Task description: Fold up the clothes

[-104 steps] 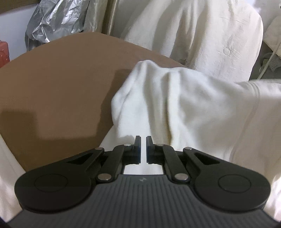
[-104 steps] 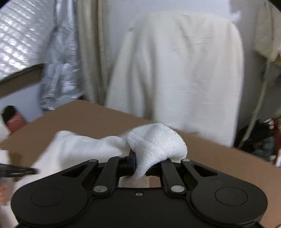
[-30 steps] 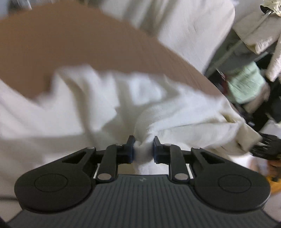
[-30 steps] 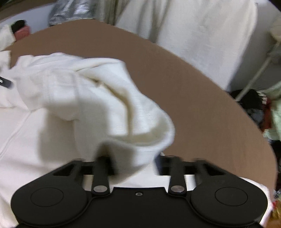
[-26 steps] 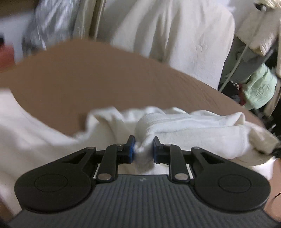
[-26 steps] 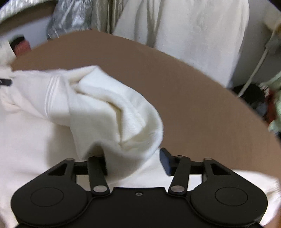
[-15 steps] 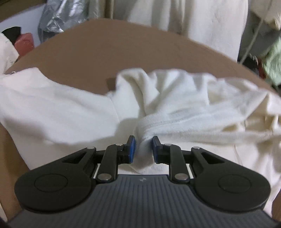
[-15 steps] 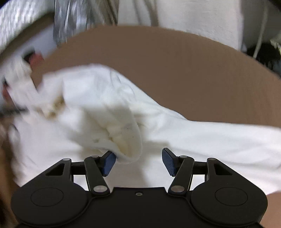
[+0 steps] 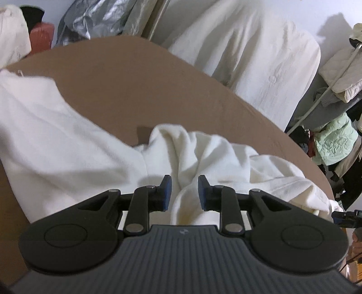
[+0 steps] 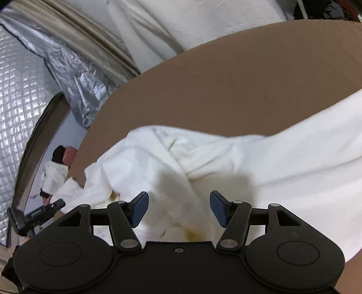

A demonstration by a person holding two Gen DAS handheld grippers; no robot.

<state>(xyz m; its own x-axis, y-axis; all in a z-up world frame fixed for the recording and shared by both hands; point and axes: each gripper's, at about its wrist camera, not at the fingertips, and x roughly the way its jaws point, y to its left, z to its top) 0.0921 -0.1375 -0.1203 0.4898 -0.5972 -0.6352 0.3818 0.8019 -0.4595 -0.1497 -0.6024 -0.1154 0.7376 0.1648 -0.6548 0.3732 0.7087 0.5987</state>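
my left hand-held gripper (image 9: 184, 192) opening, white garment (image 9: 212, 153) fold between its jaws, right hand-held gripper (image 10: 178, 208) opening above it, brown table (image 9: 126, 90) beyond

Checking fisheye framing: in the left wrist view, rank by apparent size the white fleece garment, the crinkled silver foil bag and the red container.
1. White fleece garment, largest.
2. Crinkled silver foil bag.
3. Red container, smallest, though it is partly hidden and farther away.
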